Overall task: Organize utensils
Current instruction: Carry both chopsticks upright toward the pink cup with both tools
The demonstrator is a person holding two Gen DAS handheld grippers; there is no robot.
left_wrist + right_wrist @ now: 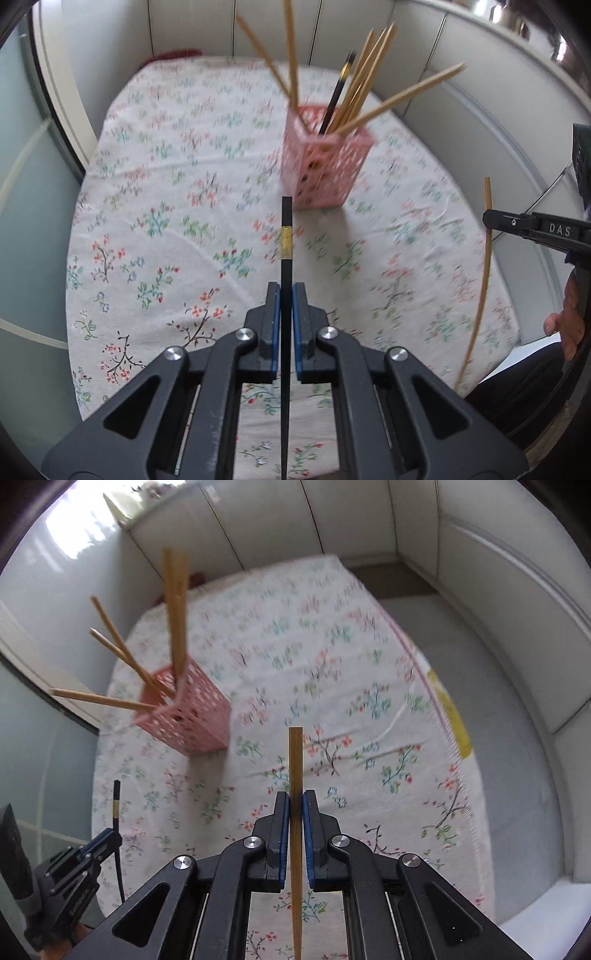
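Holding one chopstick in each tool, you have the left tool (286, 295) clamped on a black chopstick (286, 236) and the right tool (295, 805) clamped on a bamboo chopstick (295, 760), each running lengthwise between the pads. The pink holder (325, 162) stands upright on the desk (166, 221), just ahead and slightly right of the left tool, ahead and well left of the right, so your left hand looks nearer.

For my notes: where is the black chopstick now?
In the left wrist view, the black chopstick is clamped in the left gripper, just before the pink basket.
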